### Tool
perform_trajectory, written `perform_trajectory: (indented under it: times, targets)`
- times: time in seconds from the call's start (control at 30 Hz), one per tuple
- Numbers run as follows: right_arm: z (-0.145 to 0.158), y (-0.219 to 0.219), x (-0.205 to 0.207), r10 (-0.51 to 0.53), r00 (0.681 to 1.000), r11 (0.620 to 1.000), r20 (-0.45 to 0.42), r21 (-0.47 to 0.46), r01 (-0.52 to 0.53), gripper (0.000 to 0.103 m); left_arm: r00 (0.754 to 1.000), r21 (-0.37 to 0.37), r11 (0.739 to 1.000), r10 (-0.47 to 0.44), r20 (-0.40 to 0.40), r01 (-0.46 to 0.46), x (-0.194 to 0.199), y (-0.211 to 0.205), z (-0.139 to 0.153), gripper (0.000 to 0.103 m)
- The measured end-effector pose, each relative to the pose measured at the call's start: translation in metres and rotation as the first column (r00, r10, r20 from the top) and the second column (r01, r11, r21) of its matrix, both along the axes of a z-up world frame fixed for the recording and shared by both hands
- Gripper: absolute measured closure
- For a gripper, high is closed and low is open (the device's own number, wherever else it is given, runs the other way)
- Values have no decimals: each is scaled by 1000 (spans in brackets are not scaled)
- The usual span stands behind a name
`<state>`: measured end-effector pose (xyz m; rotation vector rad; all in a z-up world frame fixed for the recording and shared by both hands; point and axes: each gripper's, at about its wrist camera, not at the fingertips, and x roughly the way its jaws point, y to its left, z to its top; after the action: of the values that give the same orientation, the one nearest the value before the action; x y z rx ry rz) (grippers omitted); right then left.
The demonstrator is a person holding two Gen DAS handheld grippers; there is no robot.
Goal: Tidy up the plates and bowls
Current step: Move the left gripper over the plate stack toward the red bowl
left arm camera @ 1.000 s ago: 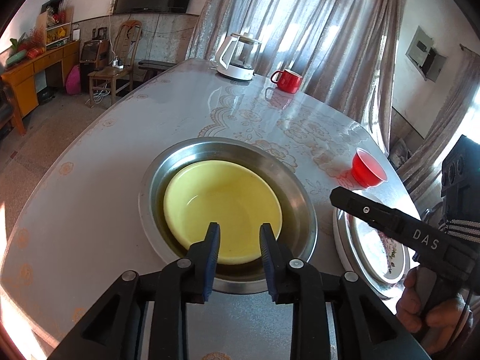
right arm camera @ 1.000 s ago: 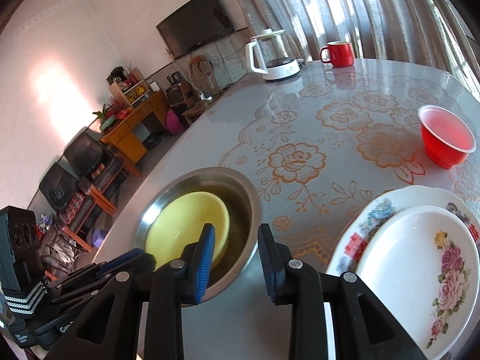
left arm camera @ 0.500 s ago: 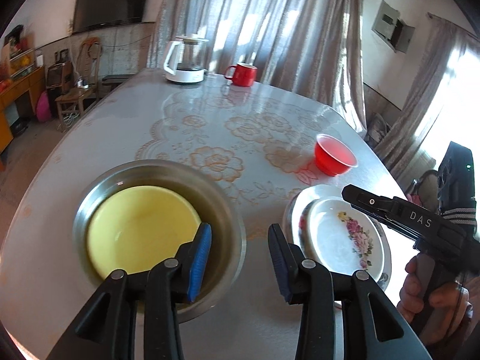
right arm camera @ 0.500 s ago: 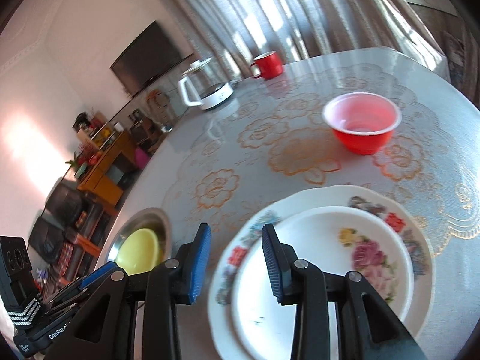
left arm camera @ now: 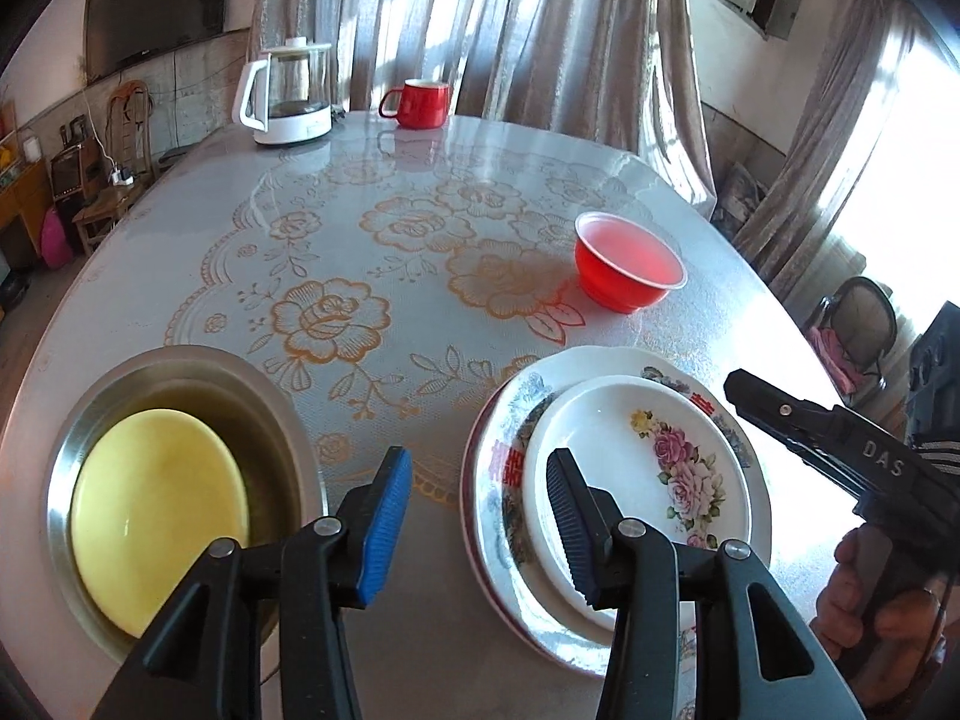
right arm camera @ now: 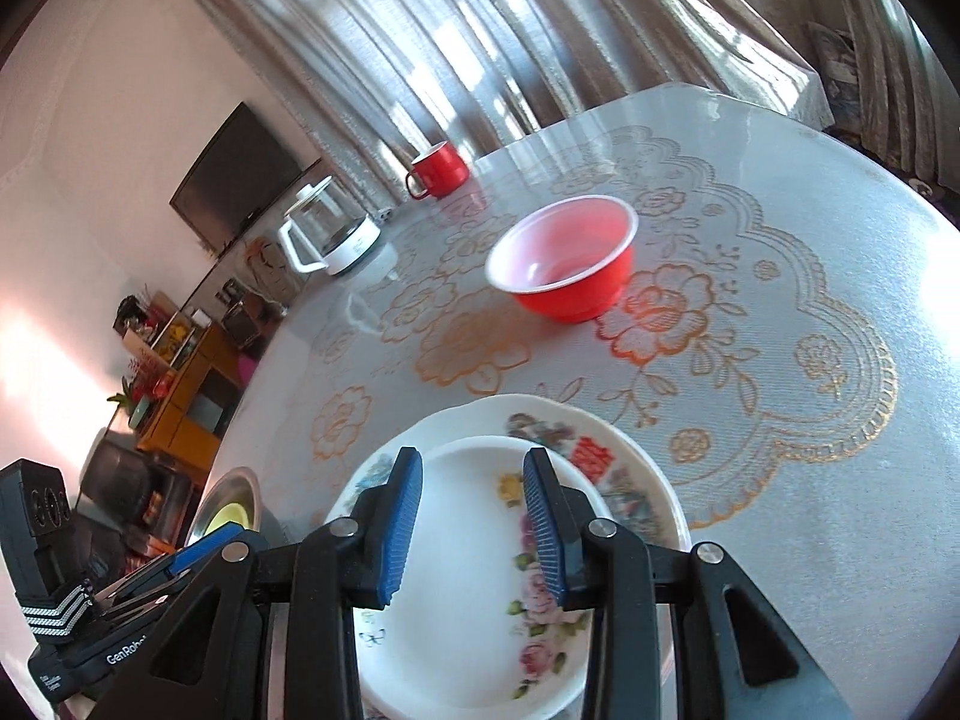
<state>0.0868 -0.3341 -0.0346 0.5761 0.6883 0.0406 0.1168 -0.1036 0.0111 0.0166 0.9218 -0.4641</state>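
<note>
Table (left arm camera: 420, 396): round, covered with a pale cloth printed in gold flowers.

Steel basin (left arm camera: 282, 414): sits at the near left of the table. It holds one yellow bowl (left arm camera: 159, 516), upright, nested low inside; the basin wall shows all round it. In the right wrist view only a sliver of the basin and the yellow bowl (right arm camera: 231, 517) shows, at lower left.

Plates: a large floral plate (left arm camera: 510, 414) lies flat on the table to the right of the basin, apart from it. A smaller white plate with a rose pattern (left arm camera: 636, 468) rests on top of it, offset toward the near right edge. Neither plate carries food.

Red bowl (left arm camera: 627, 267): stands alone on the cloth beyond the plates, well apart from them. Interior pale; contents cannot be told.

Far edge of table: white-based glass kettle (left arm camera: 291, 93) and a red mug (left arm camera: 420, 103), side by side, not touching.

Left gripper (left arm camera: 477, 516): jaws part-open and opening, nothing between them; it hovers over the gap between the basin and the plates.

Right gripper (right arm camera: 471, 531): jaws narrowly apart, holding nothing; it hangs above the smaller plate. No contact visible.
</note>
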Motion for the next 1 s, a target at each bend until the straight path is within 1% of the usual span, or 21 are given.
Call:
perform_trajectory:
  times: [0.13, 0.4, 0.7, 0.83, 1.0]
  targets:
    - [-4, -16, -2, -26, 1000, 1000, -7, 15, 26, 68, 999, 3, 1000, -7, -42, 7, 9, -12, -7, 56]
    - [-12, -44, -3, -68, 997, 997, -22, 30, 69, 68, 998, 27, 999, -42, -49, 43, 21, -39, -12, 56]
    - [-11, -70, 5, -102, 994, 995, -24, 13, 102, 68, 996, 61, 995, -71, -48, 74, 39, -74, -15, 56]
    - [-10, -83, 11, -120, 993, 993, -20, 4, 120, 68, 994, 51, 995, -81, -75, 85, 49, -86, -18, 56]
    - [-8, -94, 21, -128, 992, 992, -18, -5, 127, 68, 993, 48, 993, -101, -67, 104, 59, -102, -18, 56]
